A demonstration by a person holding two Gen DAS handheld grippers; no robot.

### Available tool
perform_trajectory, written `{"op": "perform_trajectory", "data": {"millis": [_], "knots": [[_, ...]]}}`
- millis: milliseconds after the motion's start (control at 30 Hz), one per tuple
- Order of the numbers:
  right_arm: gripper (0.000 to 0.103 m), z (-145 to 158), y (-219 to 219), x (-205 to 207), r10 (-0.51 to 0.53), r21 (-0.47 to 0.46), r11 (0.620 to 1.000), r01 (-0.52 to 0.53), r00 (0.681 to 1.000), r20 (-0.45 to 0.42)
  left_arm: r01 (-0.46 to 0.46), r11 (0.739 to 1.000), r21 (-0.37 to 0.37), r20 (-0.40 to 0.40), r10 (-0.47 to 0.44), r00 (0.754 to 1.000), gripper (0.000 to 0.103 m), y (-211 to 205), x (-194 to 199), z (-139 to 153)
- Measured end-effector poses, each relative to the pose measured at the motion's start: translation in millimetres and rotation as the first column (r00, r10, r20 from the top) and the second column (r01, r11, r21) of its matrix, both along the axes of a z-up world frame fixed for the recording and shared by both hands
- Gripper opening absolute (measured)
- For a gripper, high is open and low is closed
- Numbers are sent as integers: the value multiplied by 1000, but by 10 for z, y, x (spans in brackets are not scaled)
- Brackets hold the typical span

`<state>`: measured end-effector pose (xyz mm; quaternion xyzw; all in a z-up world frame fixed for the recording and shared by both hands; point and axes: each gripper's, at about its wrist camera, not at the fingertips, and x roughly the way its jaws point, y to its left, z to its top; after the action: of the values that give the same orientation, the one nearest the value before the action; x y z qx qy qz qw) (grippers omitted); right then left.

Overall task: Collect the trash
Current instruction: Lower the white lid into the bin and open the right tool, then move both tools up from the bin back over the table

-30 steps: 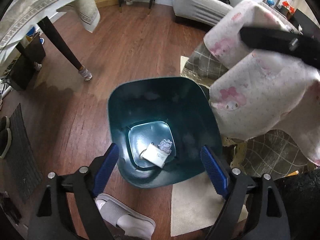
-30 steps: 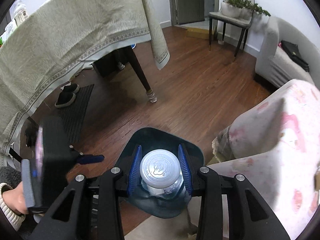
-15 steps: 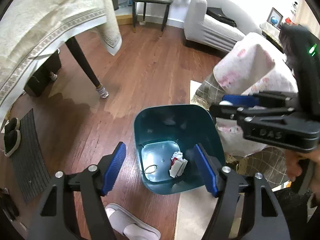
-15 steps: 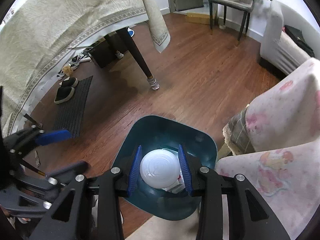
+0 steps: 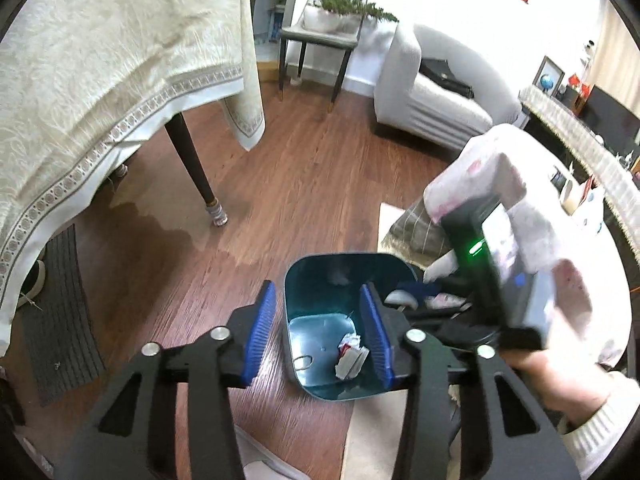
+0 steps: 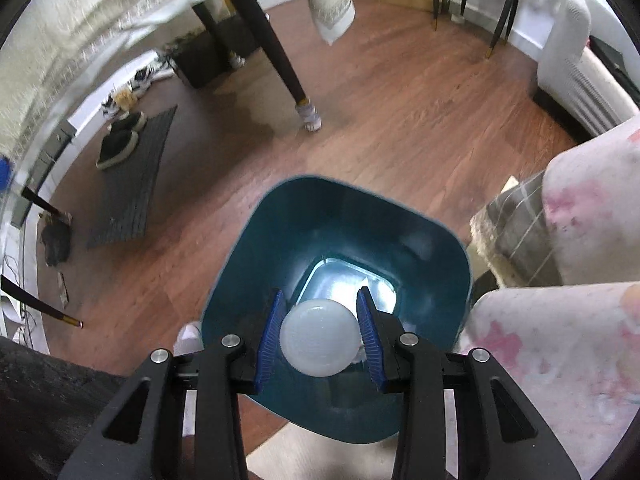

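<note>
— So, where is our trash right now?

— We have it in the right gripper (image 6: 319,336). Its two blue pads are squeezed tight on a white bottle (image 6: 319,337), one pad on each side. We only see the round white end of it, pointing at us.

— And where is the bin?

— The dark green bin (image 6: 280,240) sits on the wood floor (image 6: 400,120), right under the bottle. We are above its open mouth. Some crumpled paper (image 5: 352,356) already lies at the bottom.

— What about the left gripper (image 5: 318,334)?

— Its jaws are spread wide and hold nothing. It hangs off to the side, a bit above the bin.

— How do we drop the bottle well?

— We think we should stay over the middle of the bin, not near the rim. The near rim is close under our fingers, so a small push forward would help. Then we open the pads wide in one go, so the bottle falls straight down.

— What could go wrong?

— If we let go too close to the edge, the bottle may hit the rim and roll across the floor. The pink blanket (image 6: 580,320) is just beside the bin too, so we keep clear of that side.
</note>
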<state>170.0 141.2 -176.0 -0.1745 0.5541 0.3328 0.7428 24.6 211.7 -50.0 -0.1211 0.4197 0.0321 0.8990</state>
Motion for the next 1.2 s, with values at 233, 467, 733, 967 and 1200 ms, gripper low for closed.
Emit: {"op": "perform_trajectory", "data": {"millis": [233, 467, 733, 967, 1200], "knots": [[40, -244, -74, -38, -3, -82, 997, 0, 1000, -29, -14, 1000, -28, 57, 15, 998, 40, 67, -35, 192], [62, -359, -122, -85, -3, -124, 992, -4, 998, -58, -21, 999, -36, 117, 25, 993, 40, 111, -104, 395], [62, -97, -138, -154, 22, -47, 999, -24, 999, -39, -30, 999, -22, 142, 33, 989, 40, 102, -89, 497], [62, 469, -202, -250, 59, 71, 996, -61, 998, 36, -22, 1000, -3, 176, 22, 984, 40, -3, -58, 640], [62, 1054, -386, -351, 67, 158, 984, -87, 990, 127, -7, 1000, 0, 208, 7, 978, 40, -183, 28, 763]]}}
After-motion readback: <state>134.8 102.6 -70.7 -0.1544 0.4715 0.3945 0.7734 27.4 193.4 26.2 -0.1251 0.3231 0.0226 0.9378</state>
